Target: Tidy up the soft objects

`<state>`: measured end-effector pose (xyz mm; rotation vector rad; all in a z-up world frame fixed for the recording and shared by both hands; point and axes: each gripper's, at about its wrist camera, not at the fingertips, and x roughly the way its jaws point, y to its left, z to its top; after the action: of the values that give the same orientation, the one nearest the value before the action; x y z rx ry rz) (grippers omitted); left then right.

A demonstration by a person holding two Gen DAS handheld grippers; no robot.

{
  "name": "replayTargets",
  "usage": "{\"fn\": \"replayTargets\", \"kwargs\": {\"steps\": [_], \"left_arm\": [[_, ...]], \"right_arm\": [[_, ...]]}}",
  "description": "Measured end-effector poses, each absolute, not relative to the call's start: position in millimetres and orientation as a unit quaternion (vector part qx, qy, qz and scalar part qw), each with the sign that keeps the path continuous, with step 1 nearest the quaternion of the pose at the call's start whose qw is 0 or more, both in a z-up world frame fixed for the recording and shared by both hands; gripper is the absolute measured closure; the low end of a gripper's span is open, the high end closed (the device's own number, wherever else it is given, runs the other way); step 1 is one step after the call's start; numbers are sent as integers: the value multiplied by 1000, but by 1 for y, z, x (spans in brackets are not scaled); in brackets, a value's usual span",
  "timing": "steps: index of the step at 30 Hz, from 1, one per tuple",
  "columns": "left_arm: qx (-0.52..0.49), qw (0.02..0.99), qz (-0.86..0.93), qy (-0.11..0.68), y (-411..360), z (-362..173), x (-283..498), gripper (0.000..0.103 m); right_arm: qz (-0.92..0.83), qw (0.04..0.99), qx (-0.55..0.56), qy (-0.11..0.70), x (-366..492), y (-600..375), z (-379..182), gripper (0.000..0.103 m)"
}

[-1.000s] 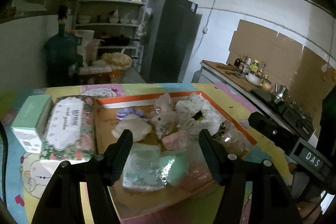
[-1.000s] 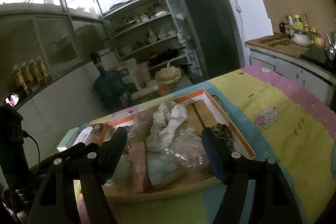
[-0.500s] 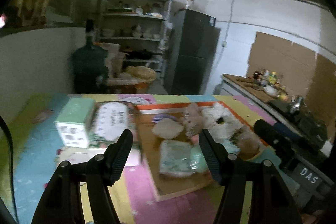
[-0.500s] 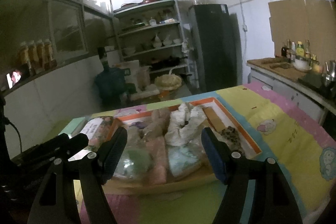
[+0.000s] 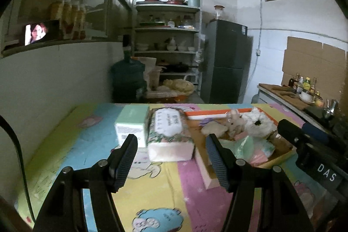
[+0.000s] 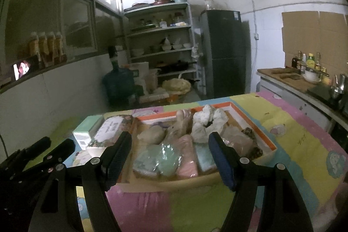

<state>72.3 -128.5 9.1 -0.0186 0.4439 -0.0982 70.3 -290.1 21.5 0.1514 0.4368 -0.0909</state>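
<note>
An orange-rimmed cardboard tray (image 6: 264, 138) on the table holds several soft objects: a white scrunchie (image 6: 207, 122), a beige pouch (image 6: 153, 134), a pink plush toy (image 5: 233, 121) and packets in green, pink and pale blue (image 6: 167, 161). A floral tissue pack (image 5: 169, 131) and a mint-green box (image 5: 131, 123) lie left of the tray. My left gripper (image 5: 171, 158) is open and empty, in front of the tissue pack. My right gripper (image 6: 169, 158) is open and empty, in front of the tray. It also shows in the left wrist view (image 5: 308, 145).
The table has a colourful cartoon cloth (image 6: 293, 134). A wall (image 5: 54, 79) runs along the table's left side. Behind stand a water jug (image 5: 128, 77), shelves with dishes (image 5: 167, 47), a dark fridge (image 5: 226, 62) and a kitchen counter (image 5: 289, 92) at the right.
Both grippers have drawn back from the tray and stayed open. The left one has swung left, so the tissue pack and box now sit ahead of it.
</note>
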Motion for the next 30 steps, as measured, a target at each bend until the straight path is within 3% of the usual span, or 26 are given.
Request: {"fn": "replayTargets", "kwargs": {"steps": [30], "left_arm": [[-20,979,-31,201,-87,25,-33,38]], "right_arm": [[-73,979,59,183,-44,-225,32,28]]}}
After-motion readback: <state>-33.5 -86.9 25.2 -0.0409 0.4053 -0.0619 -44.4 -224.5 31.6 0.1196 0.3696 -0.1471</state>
